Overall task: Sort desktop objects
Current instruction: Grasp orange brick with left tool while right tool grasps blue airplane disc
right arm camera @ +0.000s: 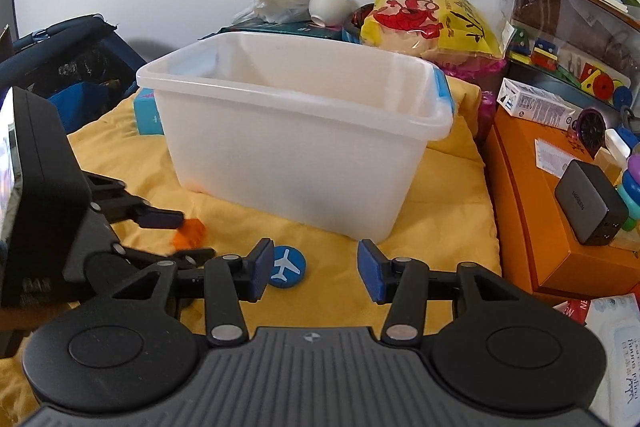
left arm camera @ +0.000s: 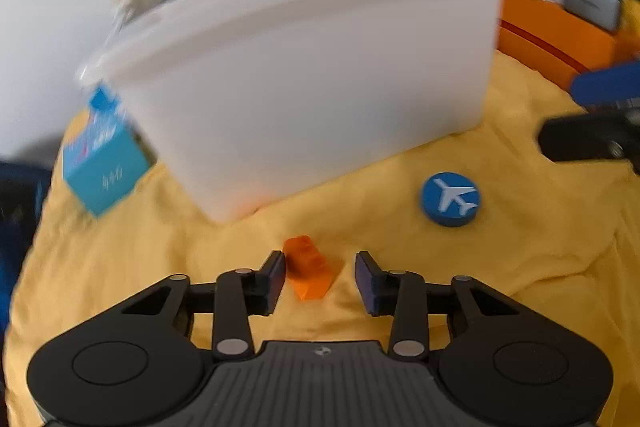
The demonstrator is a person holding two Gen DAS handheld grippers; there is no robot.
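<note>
Between the parted jaws of the left gripper (left arm camera: pixel 320 277) lay an orange block (left arm camera: pixel 312 267), ungripped, nearer its left pad; the right gripper (right arm camera: pixel 314 269) gaped empty, a blue airplane disc (right arm camera: pixel 286 267) beside its left pad

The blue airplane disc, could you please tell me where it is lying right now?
The blue airplane disc lies flat on the yellow cloth, in front of the white bin, just right of the orange block.

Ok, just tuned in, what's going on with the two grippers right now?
The left gripper sits open around the orange block on the yellow cloth, not yet closed on it. The right gripper is open and empty beside the blue airplane disc. The white bin stands just behind both.
</note>
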